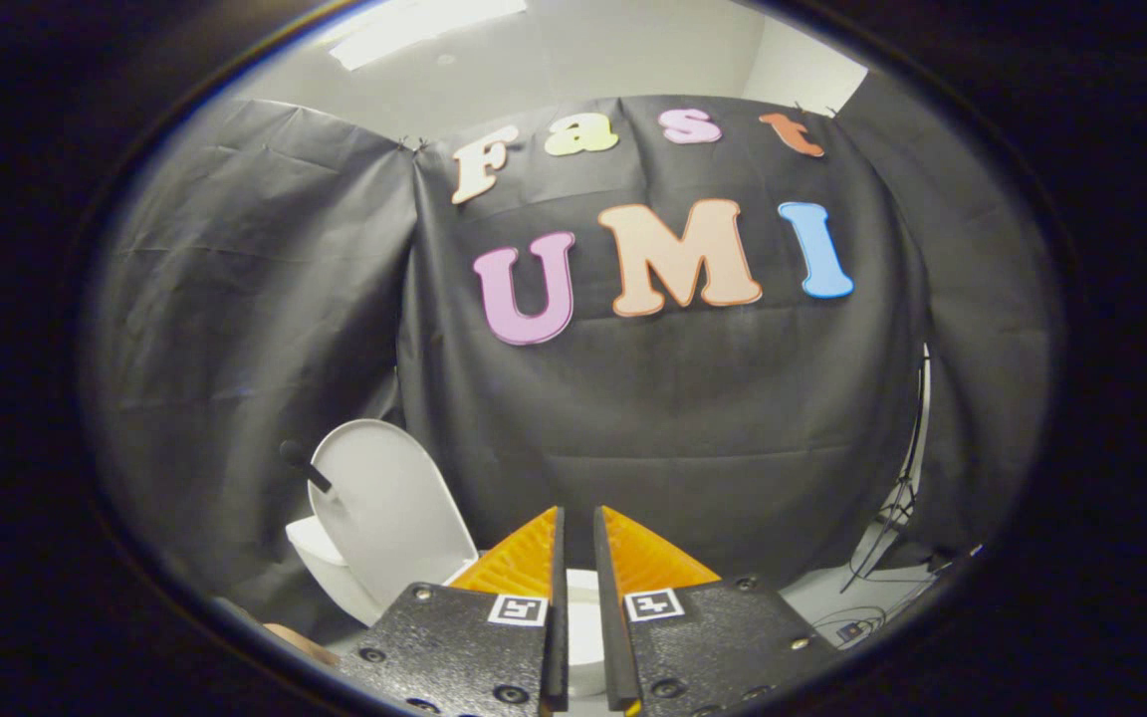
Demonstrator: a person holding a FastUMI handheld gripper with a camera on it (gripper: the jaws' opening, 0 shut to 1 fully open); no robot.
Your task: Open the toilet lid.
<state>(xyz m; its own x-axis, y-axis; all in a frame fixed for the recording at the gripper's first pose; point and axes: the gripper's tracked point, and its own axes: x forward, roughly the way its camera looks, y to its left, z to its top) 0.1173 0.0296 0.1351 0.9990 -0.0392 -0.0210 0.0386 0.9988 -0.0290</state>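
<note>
Dim booth, lit from a bright ceiling panel [424, 25] high above & left of the gripper [574, 558], whose near-closed fingers sit sharp in the foreground. Soft sheen on the raised toilet lid [389, 503], no hard glare. Strong fisheye bending; cloth wall [683, 418] darkens toward the sides.

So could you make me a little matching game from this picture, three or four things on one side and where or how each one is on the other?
Things:
1. toilet lid
2. gripper
3. black cloth wall
4. cables

Place or state:
A. hanging behind the toilet
B. raised upright, to the left of the fingers
C. trailing down to the floor, to the right of the fingers
D. fingers almost together with a narrow gap, nothing between them

Pairs: 1-B, 2-D, 3-A, 4-C
</note>
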